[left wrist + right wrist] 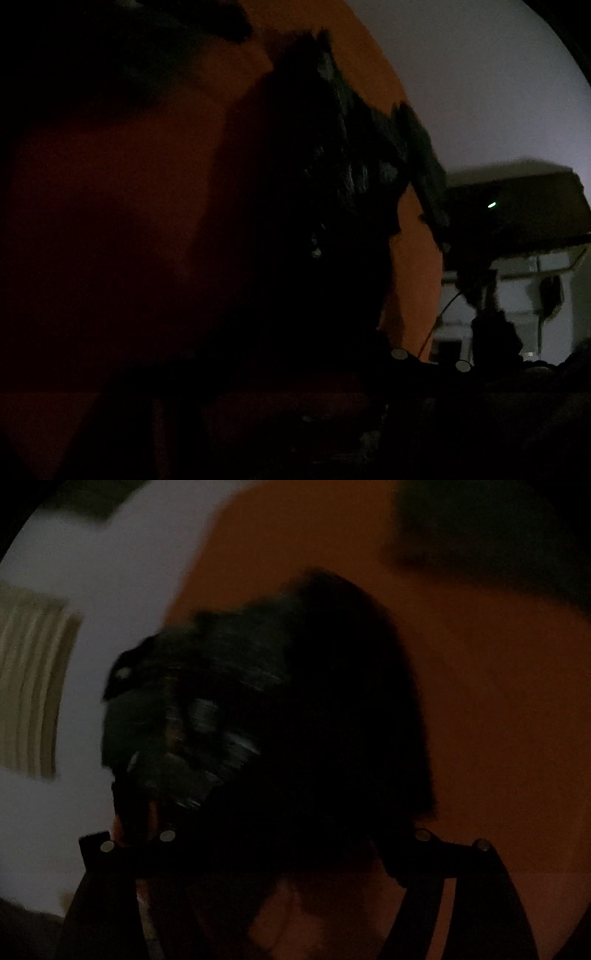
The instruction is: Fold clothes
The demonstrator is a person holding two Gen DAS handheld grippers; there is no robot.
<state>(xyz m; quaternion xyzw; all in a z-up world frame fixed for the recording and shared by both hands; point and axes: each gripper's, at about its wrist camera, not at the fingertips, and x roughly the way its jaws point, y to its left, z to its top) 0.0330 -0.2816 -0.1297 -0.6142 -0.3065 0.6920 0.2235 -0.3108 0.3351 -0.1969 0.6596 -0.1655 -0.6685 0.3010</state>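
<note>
Very dim light; both views underexposed and smeared. The dark garment (258,709) lies bunched in a heap on the round orange tabletop (480,701), near the table's curved edge where the pale floor (110,572) shows beyond. Faint pale streaks cross its nearer folds; whether they are print or sheen cannot be told. In the left wrist view the same dark garment (332,192) stands as a tall crumpled mass on the orange tabletop (110,184), again close to the rim, with pale floor (480,74) behind it. The right gripper (280,853) shows its two finger arms spread wide at the bottom of its frame, small metal screws glinting on each; the jaws stand apart, and the garment's dark bulk sits in the gap between them, but no pad is seen pressing on the cloth. The left gripper (428,360) is almost lost in shadow: only two small screw heads catch light along a dark bar, so whether its jaws are apart or together cannot be told from its frame. Beyond the table, the left wrist view shows a dark box-like object (517,206) with a small green light, and pale furniture under it. The right wrist view shows a ribbed beige mat (33,683) on the floor at the left.
</note>
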